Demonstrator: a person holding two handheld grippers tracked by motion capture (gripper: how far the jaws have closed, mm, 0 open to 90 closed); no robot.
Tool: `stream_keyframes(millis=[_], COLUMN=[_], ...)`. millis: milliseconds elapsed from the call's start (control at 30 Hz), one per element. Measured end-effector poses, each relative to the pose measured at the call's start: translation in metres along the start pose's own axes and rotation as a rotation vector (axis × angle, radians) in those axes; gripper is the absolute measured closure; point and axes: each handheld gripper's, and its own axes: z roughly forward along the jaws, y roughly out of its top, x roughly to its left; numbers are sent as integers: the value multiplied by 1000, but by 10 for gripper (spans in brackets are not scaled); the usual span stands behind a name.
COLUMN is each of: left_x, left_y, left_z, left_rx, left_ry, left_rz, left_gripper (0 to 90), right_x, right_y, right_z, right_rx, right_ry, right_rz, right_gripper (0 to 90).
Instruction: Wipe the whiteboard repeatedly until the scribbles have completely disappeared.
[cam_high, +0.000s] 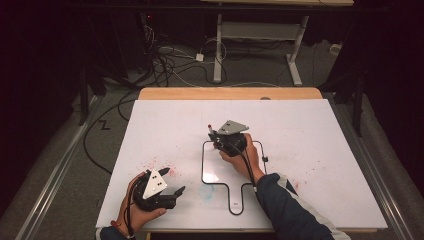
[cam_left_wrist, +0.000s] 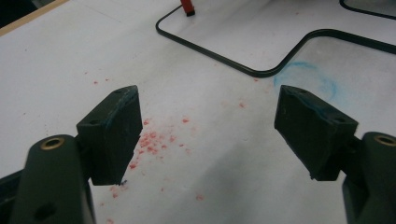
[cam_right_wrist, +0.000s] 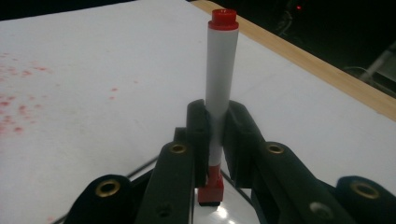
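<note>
Between the two black jaws of the right gripper stands a white marker with a red end; the jaws are closed tight on its lower barrel, and in the right gripper view it rises almost upright beyond them, its red top far end up and a red tip pointing down just below the jaws; under that tip lies a clear board with a thin black rim, shaped like a rounded square with a short handle toward the person, resting flat on the white table sheet. In the high view the right gripper sits over the far left corner of this board, held by the person's right hand, a dark sleeve behind it. The left gripper is held low near the table's near left, well apart from the board, in the left hand; its jaws stand wide apart with nothing between them; below and ahead of them red specks dot the sheet; farther ahead to the right is a faint blue smear just beside the board's rim; beyond that the marker's red tip touches down.
</note>
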Motion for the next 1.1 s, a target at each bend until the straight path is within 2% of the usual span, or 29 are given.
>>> stream_keyframes(millis=[33,67,100,133,167,233,300,367,400,467,567,733,800,833,1100], left_x=[0,0,0,0,0,0,1,0,0,0,1,2,2,2,2], left_y=[0,0,0,0,0,-1,-1,-1,-1,-1,-2,-3,-3,-4,-2], left_z=[0,1,1,1,1,1,0,0,1,0,1,1,1,1,2], left_rx=[3,6,5,7,7,6,5,6,6,8,8,12,12,14,20], left_ry=[0,0,1,1,3,4,6,7,6,5,7,11,13,15,20], left_rz=[0,1,0,1,0,-5,-6,-5,-4,-1,-7,-9,-16,-16,-11], left_gripper=[222,222,222,222,222,222,222,222,222,222,222,222,222,222,222], right_x=[-2,1,1,11,11,20,25,21,17,8,6,10,7,7,-10], right_y=[-1,-1,-1,0,0,2,3,3,3,1,-1,1,3,3,-4], right_z=[-1,-1,-1,-1,-1,-1,-1,0,0,-1,-5,-16,-28,-28,-65], right_rx=[-4,-11,-11,-20,-20,-23,-19,-12,-8,-4,-3,-22,-51,-51,-102], right_ry=[11,39,39,91,91,128,112,61,35,25,44,54,63,63,57], right_rz=[23,23,23,26,26,1,-33,-52,-48,-4,27,5,12,12,79], right_gripper=[819,819,819,819,819,819,819,820,819,819,819,819,819,819,818])
